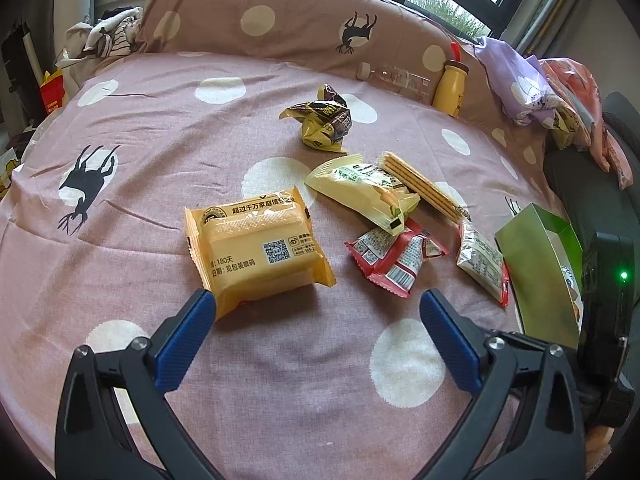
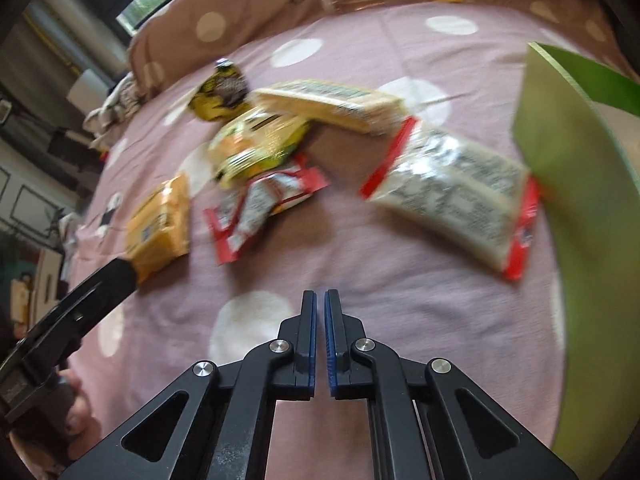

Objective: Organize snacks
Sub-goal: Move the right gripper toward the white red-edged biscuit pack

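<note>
Left wrist view. Left gripper: jaws spread wide, nothing between them, one pad beside the near corner of the orange packet. Bed, pink spotted cover: brown-and-yellow wrapper toward the headboard; pale green packet, biscuit stick, red packet and white packet mid-bed; green box at the right edge.

Right wrist view, blurred. Right gripper: jaws closed together, empty, over bare cover near the white packet and green box.

Step, judged: no snack gripped; picking is pending. Next: right jaws must reopen, straddle a packet, then carry it boxward.
</note>
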`<state>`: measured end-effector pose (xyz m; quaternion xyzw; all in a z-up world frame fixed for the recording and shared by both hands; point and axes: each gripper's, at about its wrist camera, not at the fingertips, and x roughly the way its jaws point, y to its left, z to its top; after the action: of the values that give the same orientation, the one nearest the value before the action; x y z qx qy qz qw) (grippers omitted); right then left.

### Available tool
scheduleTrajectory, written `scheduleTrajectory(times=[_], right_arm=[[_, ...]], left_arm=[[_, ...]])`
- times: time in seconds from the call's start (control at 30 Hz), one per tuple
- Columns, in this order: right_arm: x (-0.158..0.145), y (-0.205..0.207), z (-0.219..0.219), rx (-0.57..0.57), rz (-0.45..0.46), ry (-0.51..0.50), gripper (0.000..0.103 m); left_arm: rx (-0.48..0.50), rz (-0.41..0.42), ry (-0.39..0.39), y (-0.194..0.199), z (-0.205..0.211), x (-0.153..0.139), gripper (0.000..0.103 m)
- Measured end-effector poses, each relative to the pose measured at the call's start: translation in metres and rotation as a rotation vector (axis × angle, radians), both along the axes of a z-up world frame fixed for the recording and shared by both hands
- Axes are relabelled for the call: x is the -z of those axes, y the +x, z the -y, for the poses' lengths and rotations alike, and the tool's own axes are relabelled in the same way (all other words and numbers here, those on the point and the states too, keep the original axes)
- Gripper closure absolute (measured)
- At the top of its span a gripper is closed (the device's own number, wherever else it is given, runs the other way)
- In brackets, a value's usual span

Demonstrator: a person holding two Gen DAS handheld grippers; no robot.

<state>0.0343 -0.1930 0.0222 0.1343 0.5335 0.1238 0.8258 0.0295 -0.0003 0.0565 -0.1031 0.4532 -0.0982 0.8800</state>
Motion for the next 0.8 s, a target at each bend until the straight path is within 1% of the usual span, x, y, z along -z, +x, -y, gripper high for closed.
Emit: scheduleTrajectory(times=[0.17,0.47,0.63,0.8], right_arm=[[0.001,-0.005,-0.02,-0.047,-0.002,-0.001,0.097],[-0.014,-0.012,-0.017,-0.057,0.036,0.029,0.097],[-0.02,-0.014,-0.013,-0.037,0.057,0.01,0.097],[-0.023,-0.015,-0.001,0.015,0.069,-0.06,0.095]], left_arm=[[-0.001,0.001,-0.005,0.0,-0.001,0.0,0.001],[0.004,0.003,0.004,0.0,0.0,-0.001,0.001],[0.006,0.003,0.01,0.0,0.001,0.001,0.001],[0.005,0.0,0.016,0.001,0.002,0.002,0.001]])
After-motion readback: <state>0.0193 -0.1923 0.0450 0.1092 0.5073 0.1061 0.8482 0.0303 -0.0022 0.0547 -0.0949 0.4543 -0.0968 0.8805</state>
